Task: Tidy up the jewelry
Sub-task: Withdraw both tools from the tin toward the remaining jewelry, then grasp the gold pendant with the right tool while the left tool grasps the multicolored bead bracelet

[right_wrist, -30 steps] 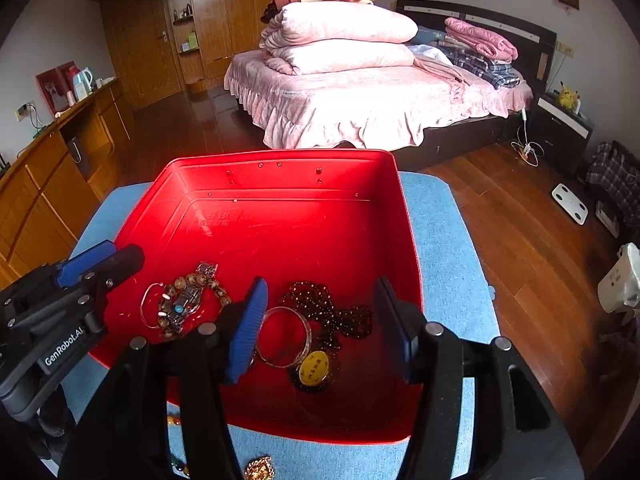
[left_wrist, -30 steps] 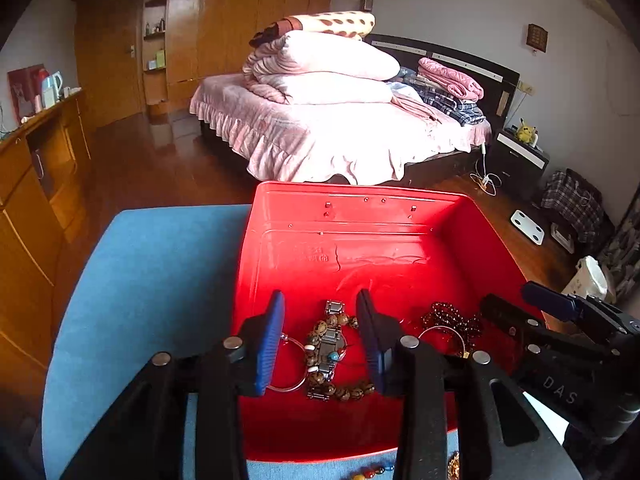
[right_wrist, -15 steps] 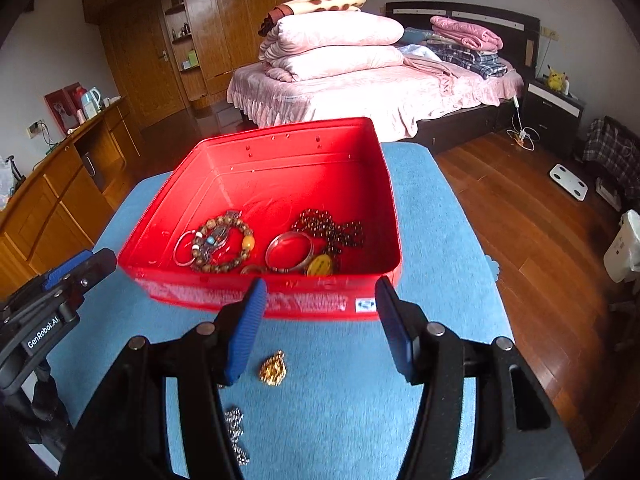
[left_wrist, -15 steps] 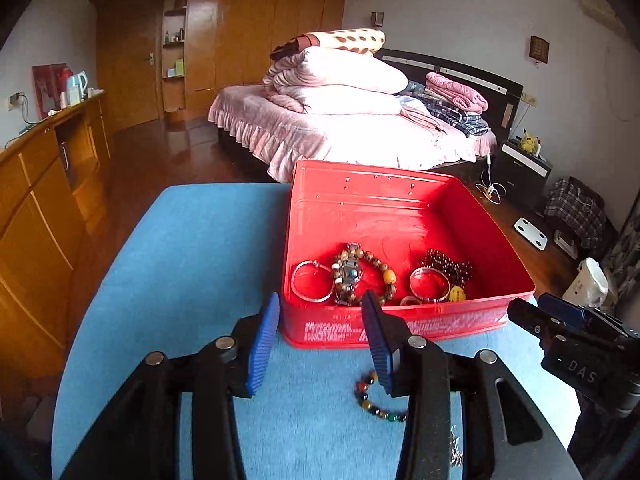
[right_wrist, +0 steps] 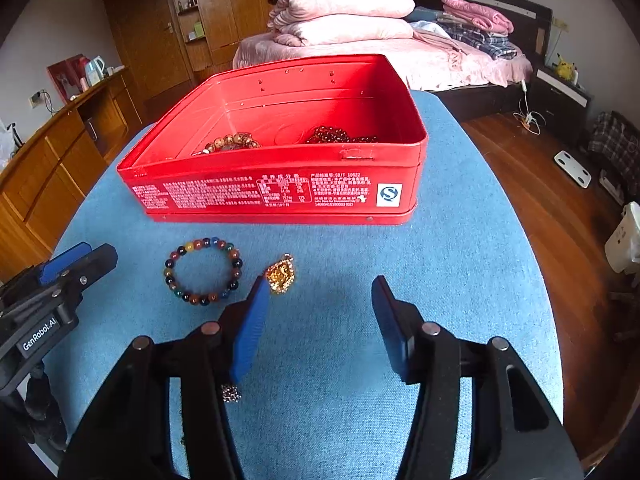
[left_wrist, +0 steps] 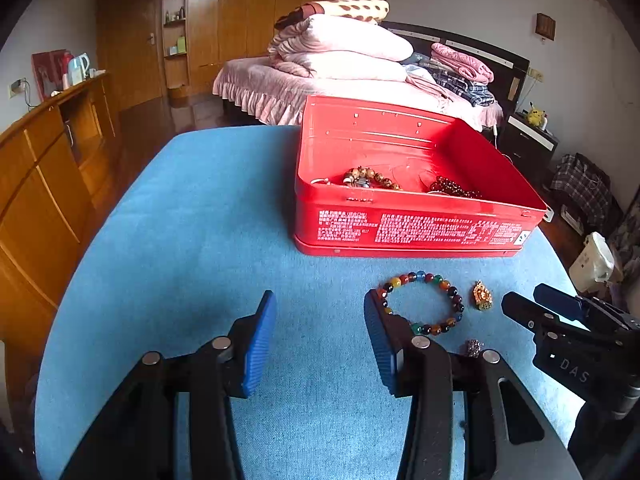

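Observation:
An open red tin [left_wrist: 420, 228] [right_wrist: 280, 192] stands on the blue-covered table [left_wrist: 200, 220]. Inside lie a brown bead bracelet [left_wrist: 370, 178] [right_wrist: 232, 142] and dark red beads [left_wrist: 454, 190] [right_wrist: 332, 134]. On the cloth before the tin lie a multicolour bead bracelet [left_wrist: 418, 276] [right_wrist: 205, 243], a gold pendant [left_wrist: 482, 296] [right_wrist: 281, 274] and a small sparkly piece [left_wrist: 474, 347] [right_wrist: 231, 393]. My left gripper [left_wrist: 320, 296] hovers just left of the bracelet, its jaws opening and empty. My right gripper [right_wrist: 319, 280] is just right of the pendant, its jaws closing on nothing.
A wooden cabinet [left_wrist: 48, 168] runs along the left of the table. Beyond the tin is a bed [right_wrist: 380, 52] piled with pink bedding. Wooden floor [right_wrist: 560, 184] lies off the table's right edge, with a white bin [right_wrist: 624, 236] there.
Both grippers have drawn back from over the tin toward the near side of the table and sunk lower. The loose bracelet and pendant on the cloth have come into view.

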{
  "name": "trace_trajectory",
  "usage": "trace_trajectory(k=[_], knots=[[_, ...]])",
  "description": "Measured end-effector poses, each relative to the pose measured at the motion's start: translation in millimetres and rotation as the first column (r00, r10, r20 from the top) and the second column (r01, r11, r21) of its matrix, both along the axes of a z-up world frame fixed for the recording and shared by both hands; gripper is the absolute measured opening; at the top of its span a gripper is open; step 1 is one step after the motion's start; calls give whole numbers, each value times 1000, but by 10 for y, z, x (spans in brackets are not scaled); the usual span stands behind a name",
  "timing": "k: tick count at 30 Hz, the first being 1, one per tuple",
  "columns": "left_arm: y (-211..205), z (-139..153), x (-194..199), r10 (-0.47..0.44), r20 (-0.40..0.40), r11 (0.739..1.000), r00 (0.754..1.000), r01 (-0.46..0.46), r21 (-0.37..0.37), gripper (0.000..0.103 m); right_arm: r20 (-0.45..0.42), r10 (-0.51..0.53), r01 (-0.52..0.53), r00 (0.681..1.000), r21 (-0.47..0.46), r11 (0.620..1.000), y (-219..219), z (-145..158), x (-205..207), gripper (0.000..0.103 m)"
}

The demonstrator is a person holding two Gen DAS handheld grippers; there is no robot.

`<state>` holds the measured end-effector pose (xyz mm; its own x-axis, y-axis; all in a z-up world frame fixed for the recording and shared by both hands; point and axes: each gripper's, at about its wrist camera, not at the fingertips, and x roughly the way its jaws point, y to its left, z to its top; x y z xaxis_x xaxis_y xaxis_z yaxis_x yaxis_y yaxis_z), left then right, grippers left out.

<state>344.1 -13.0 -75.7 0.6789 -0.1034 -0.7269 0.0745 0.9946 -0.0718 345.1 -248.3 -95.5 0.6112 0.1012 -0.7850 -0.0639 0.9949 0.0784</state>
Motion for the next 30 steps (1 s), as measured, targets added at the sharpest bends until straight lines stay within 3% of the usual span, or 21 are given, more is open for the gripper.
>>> trace_trajectory(k=[5, 21, 26, 30], knots=[[-20, -82, 13, -1, -8, 1000, 1000, 1, 13, 45, -24, 23, -23, 999, 0, 1000, 64, -100, 32, 44], [-18, -227, 72, 5, -27, 1000, 1000, -4, 20, 49, -24, 60, -61, 998, -50, 997, 227, -135, 138, 41], [-33, -219, 60, -4, -27, 1000, 1000, 5, 22, 49, -18, 83, -84, 996, -55, 995, 279, -138, 160, 24], [-22, -214, 46, -8, -27, 1000, 1000, 8, 21, 49, -16, 90, -91, 996, -47, 995, 256, -131, 147, 21]])
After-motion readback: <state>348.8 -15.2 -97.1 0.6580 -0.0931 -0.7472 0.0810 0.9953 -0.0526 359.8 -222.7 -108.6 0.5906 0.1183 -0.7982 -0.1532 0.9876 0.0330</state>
